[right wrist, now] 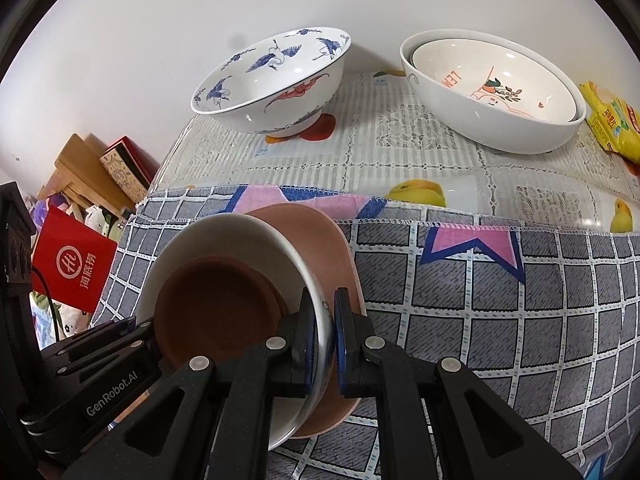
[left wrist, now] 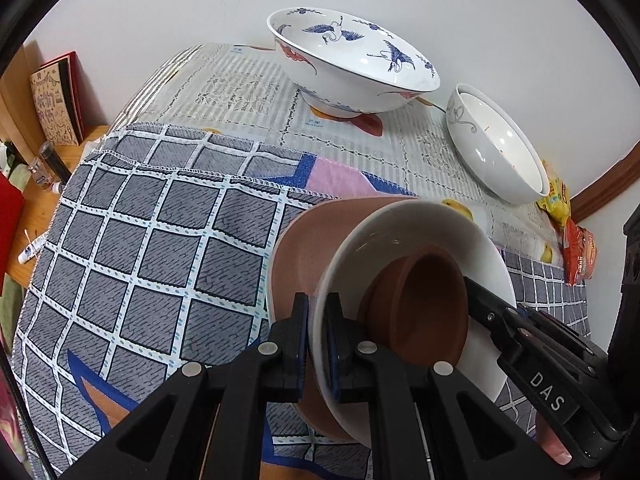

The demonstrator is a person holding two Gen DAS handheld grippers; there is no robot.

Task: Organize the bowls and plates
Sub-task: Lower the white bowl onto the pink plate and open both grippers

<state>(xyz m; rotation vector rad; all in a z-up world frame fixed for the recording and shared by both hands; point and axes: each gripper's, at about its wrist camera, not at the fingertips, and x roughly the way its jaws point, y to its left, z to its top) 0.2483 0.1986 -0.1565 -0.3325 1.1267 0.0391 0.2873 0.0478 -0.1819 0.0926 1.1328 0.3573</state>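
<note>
My left fingers [left wrist: 316, 344] are clamped on the near rim of the white bowl [left wrist: 420, 224], and my right fingers [right wrist: 324, 340] are pinched shut on its opposite rim; the bowl sits tilted on the pink plate [left wrist: 304, 240], which lies on the grey checked cloth [left wrist: 160, 240] covering the front of the surface; a small brown bowl [left wrist: 424, 300] nests inside the white one, close to both pairs of fingers. Beyond the cloth's stitched edge, on the lace-patterned cover [right wrist: 400, 136], stands the blue crane bowl [right wrist: 276, 84], well apart from my stack; to its right a large white bowl [right wrist: 492, 120] holds a cream bowl with a printed picture [right wrist: 496, 80] inside it; yellow snack packets [right wrist: 612, 124] lie just beside that pair at the far right. Off the left side of the surface a red bag [right wrist: 72, 272] and some books [left wrist: 56, 100] crowd a wooden shelf; nothing lies between my stack and the far bowls except bare cloth.
</note>
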